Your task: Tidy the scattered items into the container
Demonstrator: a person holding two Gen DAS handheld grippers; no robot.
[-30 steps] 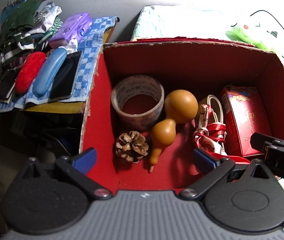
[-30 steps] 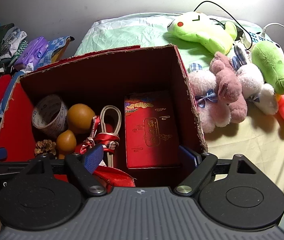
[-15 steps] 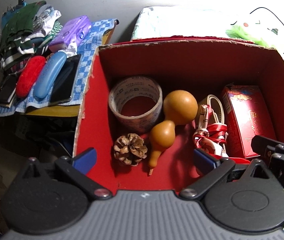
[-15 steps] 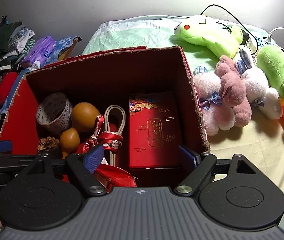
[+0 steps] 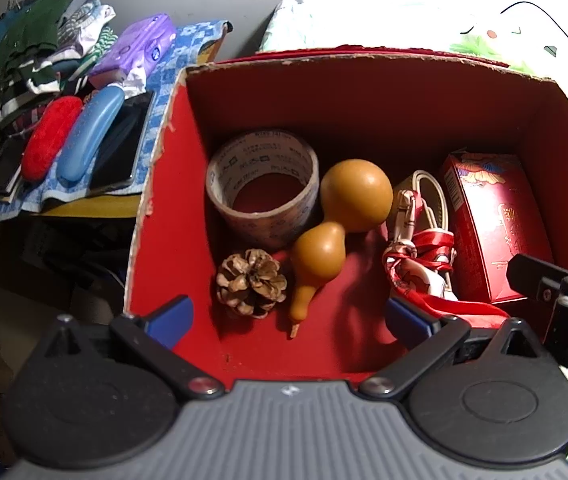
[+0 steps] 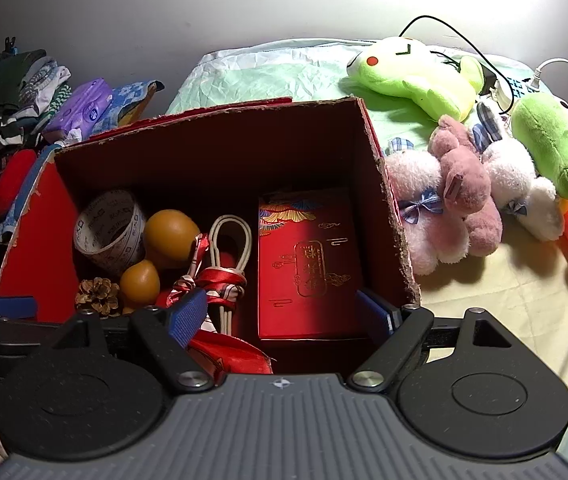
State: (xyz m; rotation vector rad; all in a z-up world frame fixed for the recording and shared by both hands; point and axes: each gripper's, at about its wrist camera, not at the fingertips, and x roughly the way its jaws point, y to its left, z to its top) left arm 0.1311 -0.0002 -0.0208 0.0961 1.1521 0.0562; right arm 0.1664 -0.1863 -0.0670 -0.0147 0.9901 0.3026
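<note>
A red cardboard box [image 5: 364,54] stands open-topped below both grippers. On its floor lie a tape roll [image 5: 259,224], a tan gourd [image 5: 356,196], a pine cone [image 5: 251,282], a white cord loop [image 5: 432,196], a red patterned ribbon [image 5: 424,268] and a red carton [image 5: 496,224]. My left gripper [image 5: 290,318] hangs open over the box's near left part, holding nothing. My right gripper [image 6: 281,314] is open and holds nothing, above the near end of the carton [image 6: 308,264] and ribbon [image 6: 219,282]. The gourd [image 6: 169,234] and tape [image 6: 99,216] lie to its left.
Plush toys [image 6: 464,184] lie against the box's right wall on a bed, with a green one [image 6: 416,76] and cables behind. To the left, a side table holds folded clothes [image 5: 43,52], a purple tissue pack [image 5: 135,50], a red case [image 5: 49,136], a blue case [image 5: 91,132] and a phone [image 5: 123,140].
Both views have drifted only slightly relative to the box. The items inside lie as before, and both grippers stay open.
</note>
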